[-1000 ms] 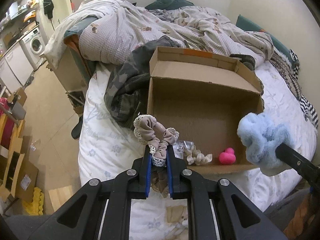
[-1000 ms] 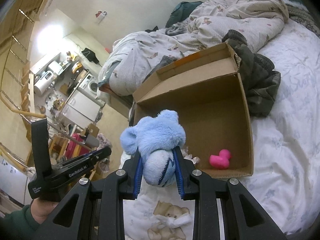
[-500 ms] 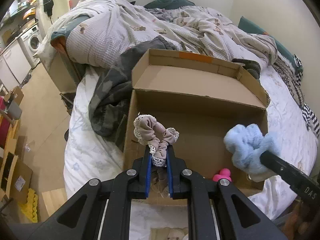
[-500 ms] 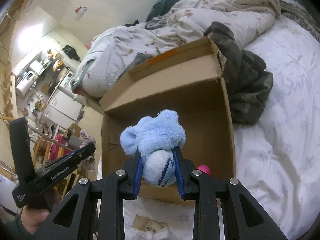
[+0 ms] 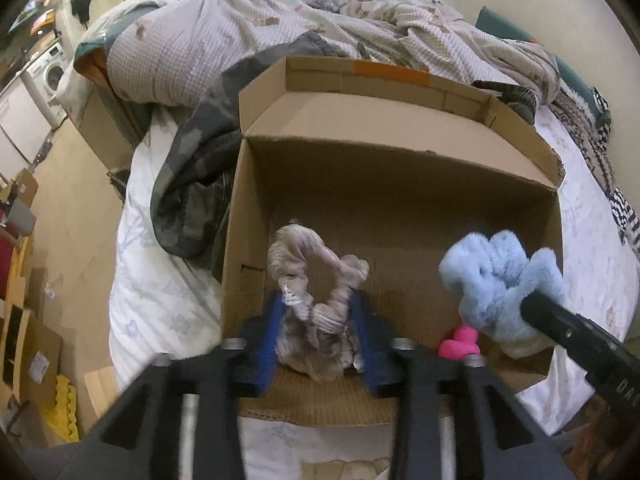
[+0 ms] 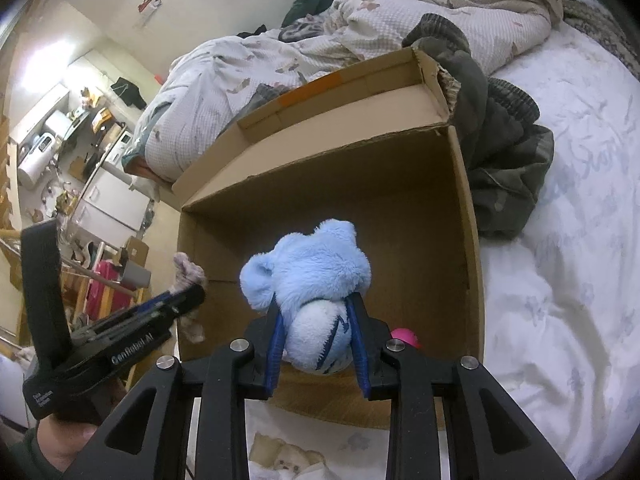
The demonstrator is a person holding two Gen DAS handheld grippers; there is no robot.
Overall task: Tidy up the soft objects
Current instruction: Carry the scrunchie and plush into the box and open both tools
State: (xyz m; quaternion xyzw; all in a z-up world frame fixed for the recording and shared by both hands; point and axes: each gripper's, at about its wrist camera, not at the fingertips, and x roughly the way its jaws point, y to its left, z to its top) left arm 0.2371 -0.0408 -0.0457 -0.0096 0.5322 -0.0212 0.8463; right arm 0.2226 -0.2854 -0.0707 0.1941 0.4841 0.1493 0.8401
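Leftmost, the left gripper has its jaws parted, the one beige scrunchie loose between them, its loop standing upright over the cardboard box. One pink toy lies on the box floor. Rightward, the right gripper clenches the one blue plush scrunchie, fluff bulging forward beyond the fingertips, above the box.

Left gripper: our jaws have parted, fingers spread wide, tilted downward.
Right gripper: our fingers stay clamped, angled downward beside the left.
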